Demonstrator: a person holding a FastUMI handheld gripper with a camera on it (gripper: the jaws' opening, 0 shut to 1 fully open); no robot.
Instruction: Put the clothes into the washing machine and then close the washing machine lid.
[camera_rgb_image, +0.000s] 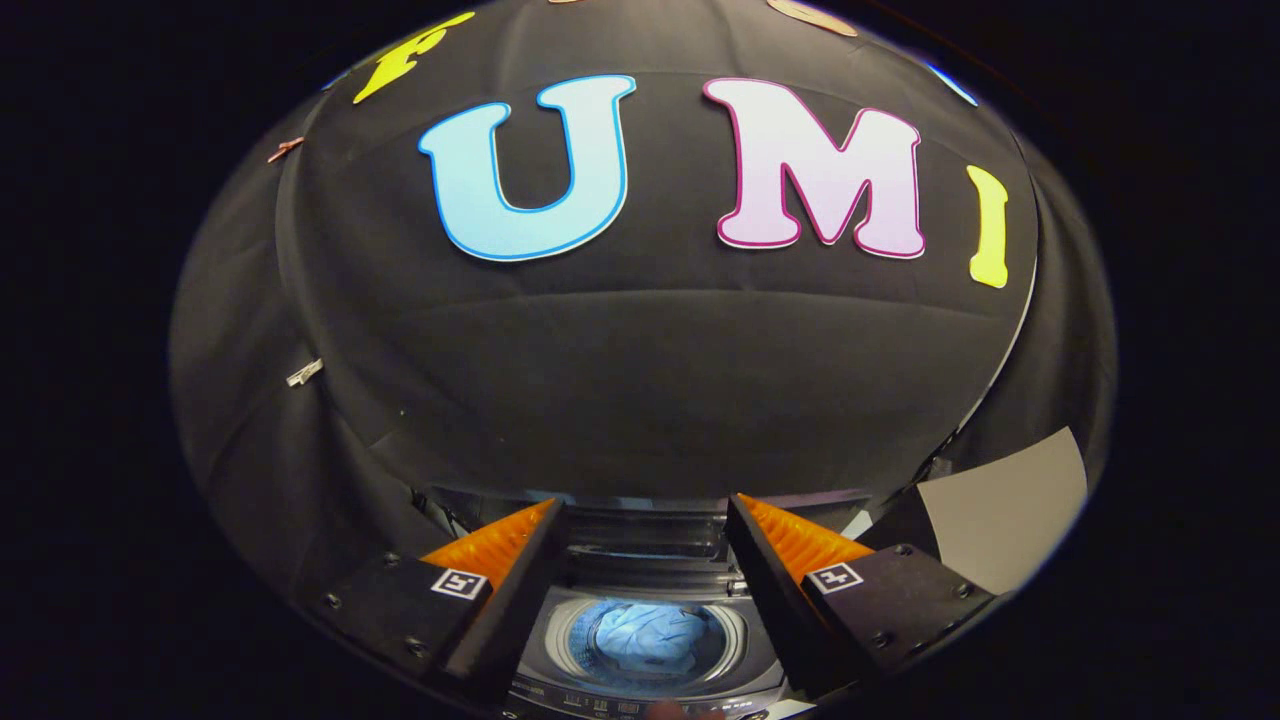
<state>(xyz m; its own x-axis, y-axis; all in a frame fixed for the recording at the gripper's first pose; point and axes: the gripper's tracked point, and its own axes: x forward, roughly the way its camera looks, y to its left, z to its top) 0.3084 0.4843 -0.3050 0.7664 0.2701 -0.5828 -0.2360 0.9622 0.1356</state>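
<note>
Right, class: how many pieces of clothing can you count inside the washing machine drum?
1: a light blue garment bunched in the washing machine drum, seen below, between the open claw fingers, which grip nothing. More could lie hidden beneath it.

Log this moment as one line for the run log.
gripper: open, empty, above machine | light blue cloth: inside drum | grey top-load washing machine: lid up, not yet closed

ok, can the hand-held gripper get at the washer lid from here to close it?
Probably yes. The hand-held gripper is open and holds nothing, above the washing machine, with the raised lid just ahead between its fingers. Blue clothes lie in the drum, below the rim.
</note>
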